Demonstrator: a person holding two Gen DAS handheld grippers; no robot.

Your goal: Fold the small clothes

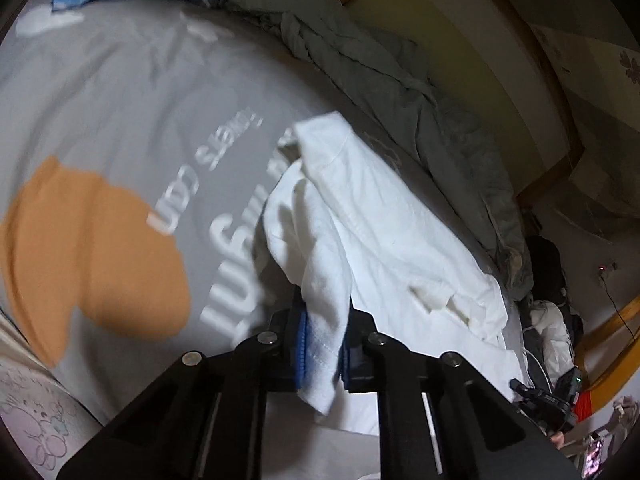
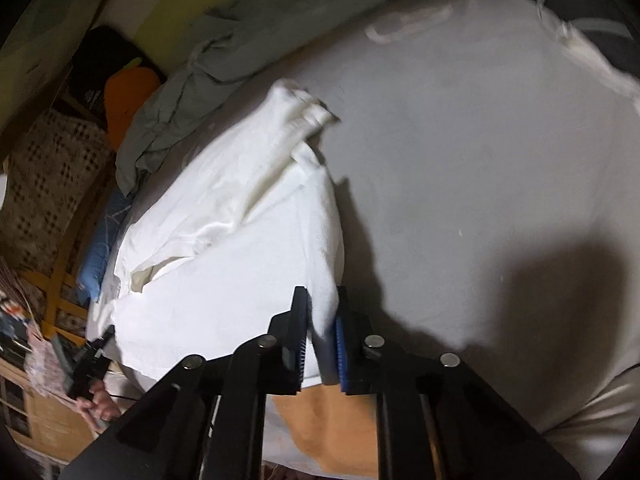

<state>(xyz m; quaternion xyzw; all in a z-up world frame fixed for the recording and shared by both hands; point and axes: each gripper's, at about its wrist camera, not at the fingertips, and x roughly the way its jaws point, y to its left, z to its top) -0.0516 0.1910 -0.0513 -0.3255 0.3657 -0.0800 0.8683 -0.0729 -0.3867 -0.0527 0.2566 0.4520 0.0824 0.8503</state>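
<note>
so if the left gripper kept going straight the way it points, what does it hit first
Probably the white garment the left gripper is already shut on, bunched just ahead; past it, the grey printed bedcover.

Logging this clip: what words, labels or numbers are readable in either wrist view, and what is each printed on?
"always can": small white print on the grey bedsheet, upside down and blurred, so only a likely reading.
Large white word beside it on the same sheet: upside down, blurred, partly under the white garment; unreadable.
Doodle-print cloth at lower left: marks too blurred to read.
Right wrist view: no text.
</note>
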